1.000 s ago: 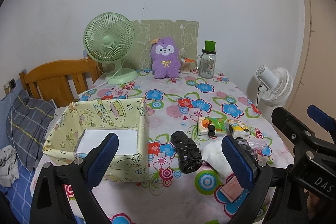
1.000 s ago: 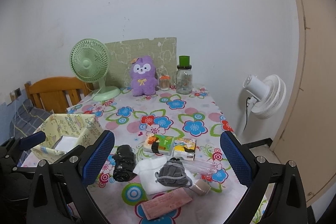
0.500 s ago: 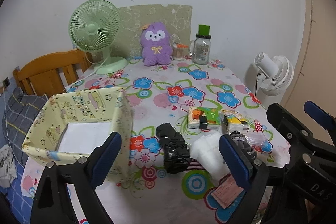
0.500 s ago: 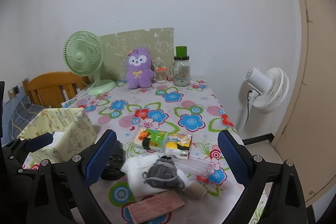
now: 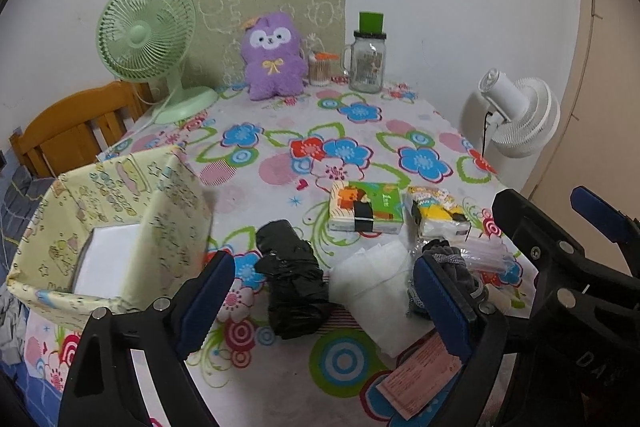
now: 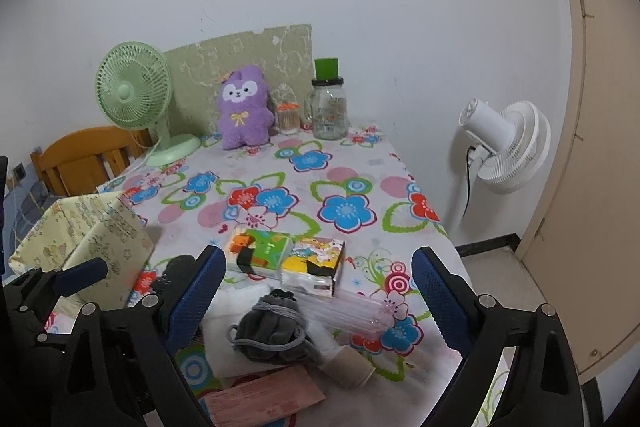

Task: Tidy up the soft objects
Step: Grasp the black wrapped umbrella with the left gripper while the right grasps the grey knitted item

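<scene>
**Both grippers dropping toward the pile**

Table (image 5: 360, 155) items sit larger and nearer than a second ago. Box (image 5: 120, 227) empty-looking, left. Left gripper (image 5: 320, 291) wide, narrowing slightly, brackets black bundle (image 5: 294, 279); right gripper (image 6: 316, 299) wide, over grey pouch (image 6: 272, 331). Nothing gripped; contact probably imminent.

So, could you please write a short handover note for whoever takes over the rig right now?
Left gripper: jaws open, empty, just been closing slightly, over the black bundle.
Right gripper: jaws open, empty, just been closing slightly, over the grey drawstring pouch.
Yellow fabric bin at the table's left holds only a white liner.
White cloth and two tissue packs lie on the tablecloth.
Done: nothing binned.
Left: all soft items.
</scene>
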`<state>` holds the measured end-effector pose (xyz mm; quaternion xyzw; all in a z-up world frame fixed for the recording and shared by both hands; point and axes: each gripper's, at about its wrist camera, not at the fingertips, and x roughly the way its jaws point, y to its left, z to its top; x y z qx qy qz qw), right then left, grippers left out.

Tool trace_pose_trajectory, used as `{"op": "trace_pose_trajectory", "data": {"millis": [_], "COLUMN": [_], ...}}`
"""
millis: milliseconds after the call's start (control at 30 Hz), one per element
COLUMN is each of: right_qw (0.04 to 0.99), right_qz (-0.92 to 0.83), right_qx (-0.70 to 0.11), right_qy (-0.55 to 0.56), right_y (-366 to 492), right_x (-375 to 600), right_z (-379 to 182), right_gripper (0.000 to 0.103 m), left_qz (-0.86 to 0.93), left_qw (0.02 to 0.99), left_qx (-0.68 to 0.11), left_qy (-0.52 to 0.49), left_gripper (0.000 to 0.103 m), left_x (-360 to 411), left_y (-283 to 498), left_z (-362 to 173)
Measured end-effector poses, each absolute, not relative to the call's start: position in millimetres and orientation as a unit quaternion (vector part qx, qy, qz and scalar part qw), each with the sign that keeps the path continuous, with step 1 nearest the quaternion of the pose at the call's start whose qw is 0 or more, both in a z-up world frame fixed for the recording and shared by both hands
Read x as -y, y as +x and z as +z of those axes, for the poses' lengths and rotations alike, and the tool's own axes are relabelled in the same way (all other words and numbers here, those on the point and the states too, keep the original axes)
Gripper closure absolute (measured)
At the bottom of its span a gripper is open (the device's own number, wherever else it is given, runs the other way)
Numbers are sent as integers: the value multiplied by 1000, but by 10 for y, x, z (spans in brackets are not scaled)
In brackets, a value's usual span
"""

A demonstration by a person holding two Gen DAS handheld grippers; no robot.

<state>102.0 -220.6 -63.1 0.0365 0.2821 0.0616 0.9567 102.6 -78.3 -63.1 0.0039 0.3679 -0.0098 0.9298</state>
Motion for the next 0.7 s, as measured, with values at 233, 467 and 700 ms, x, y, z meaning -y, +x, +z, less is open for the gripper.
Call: {"op": "trace_pose_trajectory", "data": {"millis": [233,467,700], "right_qw": [948,938,920], "right_qz": [63,73,96], "right_qx": [-309,-336,-377], "right_qy": [38,41,46], "right_y": [1173,1238,1327], "right_x": [2224,2165,2043], "right_z": [-822,-978,-1166], "right_gripper": [7,10,24], "left_qz": [-7,1,8], "left_qw": [920,909,900], "left_qx": [-393,-417,-436], "left_qy": [6,9,12], "left_gripper": [13,16,19], "left_x": [825,805,739], "left_y": [1146,1246,1269], "left_z": [-803,-979,-1140]}}
